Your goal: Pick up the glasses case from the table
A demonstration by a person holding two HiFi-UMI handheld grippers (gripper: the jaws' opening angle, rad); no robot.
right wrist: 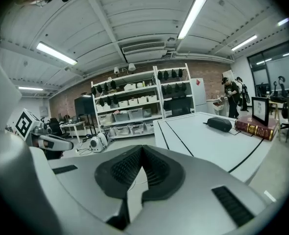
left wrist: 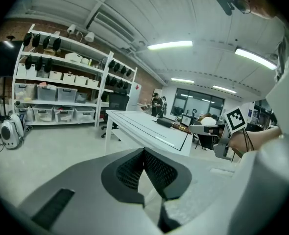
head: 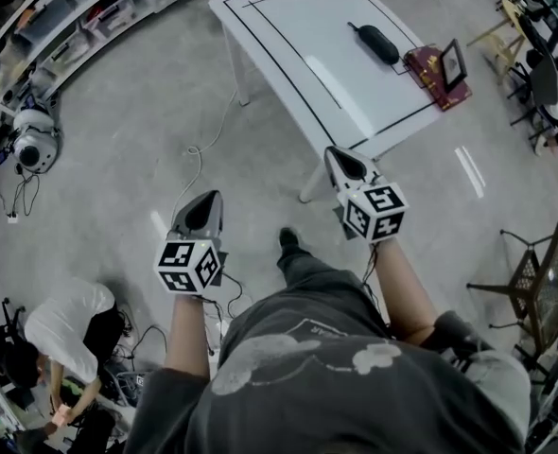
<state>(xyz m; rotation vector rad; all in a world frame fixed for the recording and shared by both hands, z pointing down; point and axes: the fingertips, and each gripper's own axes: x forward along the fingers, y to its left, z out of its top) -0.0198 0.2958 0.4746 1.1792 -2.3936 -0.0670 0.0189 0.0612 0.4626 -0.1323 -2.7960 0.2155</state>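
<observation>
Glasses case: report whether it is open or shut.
Shut: the glasses case lies as one closed dark shell on the table, no lid raised.

A dark grey short-sleeved T-shirt (head: 298, 395) with a pale cloud-like print is worn with dark trousers (head: 309, 270) and a dark shoe (head: 288, 239). The left gripper (head: 208, 200) and right gripper (head: 340, 155) are formed as grey tapered shells lined with black ribbed pads (left wrist: 158, 170). Each is backed by a white cube (head: 189, 265) printed with black square markers.

In the head view, the shelves (head: 80, 26) at 11 o'clock run off the picture's edge, and at 1 o'clock a frame (head: 452, 62) hides part of the book (head: 428, 76). In the left gripper view the glasses case (left wrist: 168, 122) seems only a small dark bar, its detail too small to tell.
</observation>
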